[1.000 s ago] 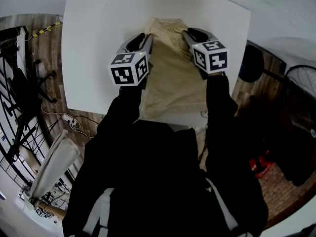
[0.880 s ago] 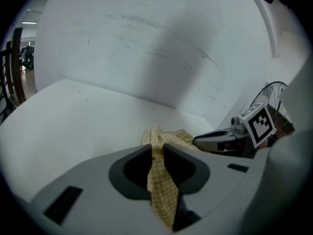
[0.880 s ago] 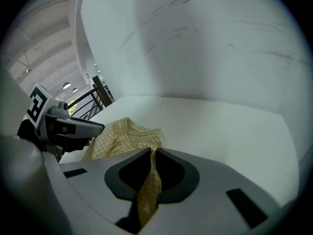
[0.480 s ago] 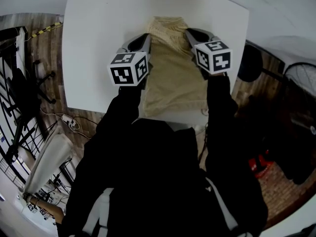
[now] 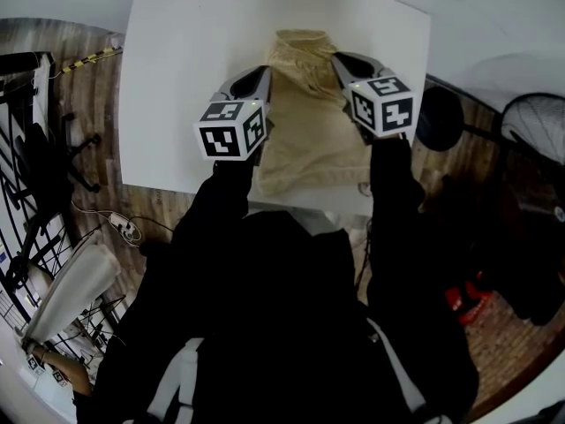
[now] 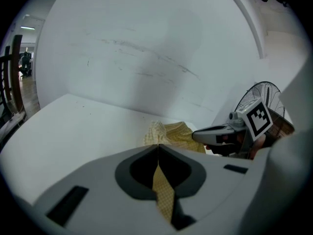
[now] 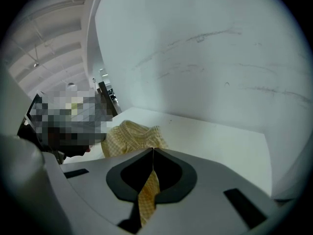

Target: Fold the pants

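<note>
Yellow checked pants [image 5: 311, 122] lie lengthwise down the middle of the white table [image 5: 194, 42], their near end hanging at the front edge. My left gripper [image 5: 264, 75] is shut on the pants' left edge; a strip of cloth [image 6: 164, 192] shows between its closed jaws. My right gripper [image 5: 338, 63] is shut on the right edge, with cloth [image 7: 148, 195] pinched the same way. The bunched far end of the pants [image 6: 168, 132] [image 7: 129, 136] rests on the table beyond both grippers. The right gripper [image 6: 210, 135] shows in the left gripper view.
White table [image 6: 73, 126] [image 7: 215, 131] meets a white wall behind. A fan [image 5: 534, 135] [image 6: 257, 102] stands at the right, a dark round stool [image 5: 440, 117] beside the table. Chairs [image 5: 40, 162] and cables [image 5: 124, 223] lie on the wood floor at the left.
Both grippers stay shut on the pants' edges. The table and pants have shifted a little nearer to me in the head view; the far end looks more bunched.
</note>
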A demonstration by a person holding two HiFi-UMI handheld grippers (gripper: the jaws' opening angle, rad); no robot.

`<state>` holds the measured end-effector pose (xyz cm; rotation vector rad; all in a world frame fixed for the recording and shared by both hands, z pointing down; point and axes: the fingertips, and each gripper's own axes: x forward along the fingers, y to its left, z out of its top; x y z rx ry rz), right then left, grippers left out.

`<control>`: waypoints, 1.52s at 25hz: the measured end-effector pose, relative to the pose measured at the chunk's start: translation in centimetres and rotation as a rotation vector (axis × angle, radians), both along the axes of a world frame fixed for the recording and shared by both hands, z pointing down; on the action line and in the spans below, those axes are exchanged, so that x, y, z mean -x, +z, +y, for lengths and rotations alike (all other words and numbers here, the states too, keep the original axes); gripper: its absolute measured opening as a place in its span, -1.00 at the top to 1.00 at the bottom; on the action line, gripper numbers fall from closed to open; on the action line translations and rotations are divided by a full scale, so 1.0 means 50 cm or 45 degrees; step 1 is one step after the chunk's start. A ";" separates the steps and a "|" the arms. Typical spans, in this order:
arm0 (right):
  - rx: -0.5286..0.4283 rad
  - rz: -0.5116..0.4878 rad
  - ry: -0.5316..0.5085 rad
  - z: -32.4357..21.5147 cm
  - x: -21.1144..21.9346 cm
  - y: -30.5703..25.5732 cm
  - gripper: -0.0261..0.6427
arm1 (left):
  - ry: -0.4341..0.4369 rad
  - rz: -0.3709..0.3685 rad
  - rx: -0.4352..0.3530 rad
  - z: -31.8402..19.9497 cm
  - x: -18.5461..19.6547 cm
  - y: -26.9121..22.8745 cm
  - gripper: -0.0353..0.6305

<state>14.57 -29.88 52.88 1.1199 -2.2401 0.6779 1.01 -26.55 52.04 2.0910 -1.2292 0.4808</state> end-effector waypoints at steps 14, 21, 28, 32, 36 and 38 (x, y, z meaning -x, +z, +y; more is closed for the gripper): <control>-0.082 0.028 0.005 0.122 -0.004 -0.072 0.90 | 0.045 -0.006 -0.083 0.127 -0.017 -0.064 0.87; -0.100 0.029 0.020 0.179 -0.012 -0.087 0.90 | 0.076 -0.036 -0.101 0.180 -0.025 -0.074 0.87; -0.107 0.022 0.046 0.238 -0.027 -0.078 0.90 | 0.118 -0.073 -0.106 0.245 -0.040 -0.063 0.87; -0.098 0.019 0.059 0.277 -0.031 -0.065 0.90 | 0.138 -0.098 -0.104 0.280 -0.048 -0.049 0.86; -0.091 0.015 0.077 0.319 -0.035 -0.046 0.90 | 0.168 -0.130 -0.103 0.316 -0.056 -0.029 0.86; -0.077 0.014 0.087 0.339 -0.036 -0.030 0.90 | 0.185 -0.148 -0.097 0.333 -0.059 -0.017 0.86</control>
